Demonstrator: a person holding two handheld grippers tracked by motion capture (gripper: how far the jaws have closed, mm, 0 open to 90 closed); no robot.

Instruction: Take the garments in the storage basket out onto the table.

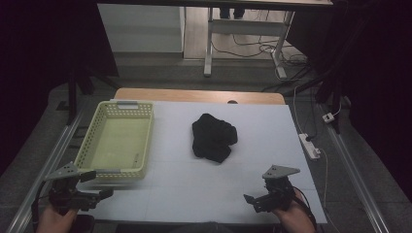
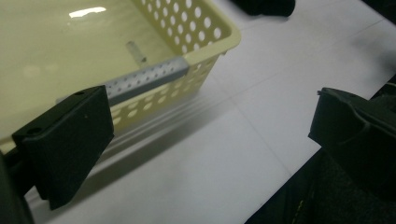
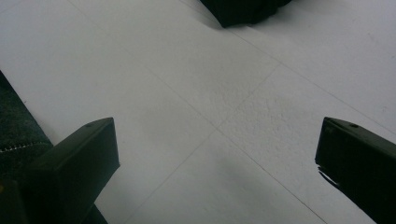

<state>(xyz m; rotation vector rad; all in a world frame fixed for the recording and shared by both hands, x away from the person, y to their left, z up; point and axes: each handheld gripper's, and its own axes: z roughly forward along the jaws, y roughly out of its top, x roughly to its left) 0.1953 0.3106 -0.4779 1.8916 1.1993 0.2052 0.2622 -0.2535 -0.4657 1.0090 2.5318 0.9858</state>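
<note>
The desk [image 1: 184,189] carries a white top on which a crumpled black cloth [image 1: 213,137] lies in a heap near the middle, resting flat and untouched. Taking that cloth as the landmark: a pale yellow perforated basket [image 1: 118,141] with grey handles stands well to its left, upright and with nothing visible inside; the left gripper [image 1: 92,186] sits at the near edge, well apart from the cloth and just in front of the basket's near left corner, held in a hand [image 1: 54,219]; the right gripper [image 1: 257,199] sits at the near edge, to the near right of the cloth and clear of it, held in the other hand [image 1: 294,218]. In the left gripper view the jaws stand wide apart with nothing between them, the basket's near wall and grey handle [image 2: 147,79] lying beyond the left-hand jaw, and an edge of the cloth [image 2: 264,6] showing at the top. In the right gripper view the jaws likewise stand wide apart over bare white surface, with the cloth's near edge [image 3: 243,11] at the top, well ahead of the jaws. A white power strip [image 1: 309,146] lies on the floor to the right of the cloth, off the desk
</note>
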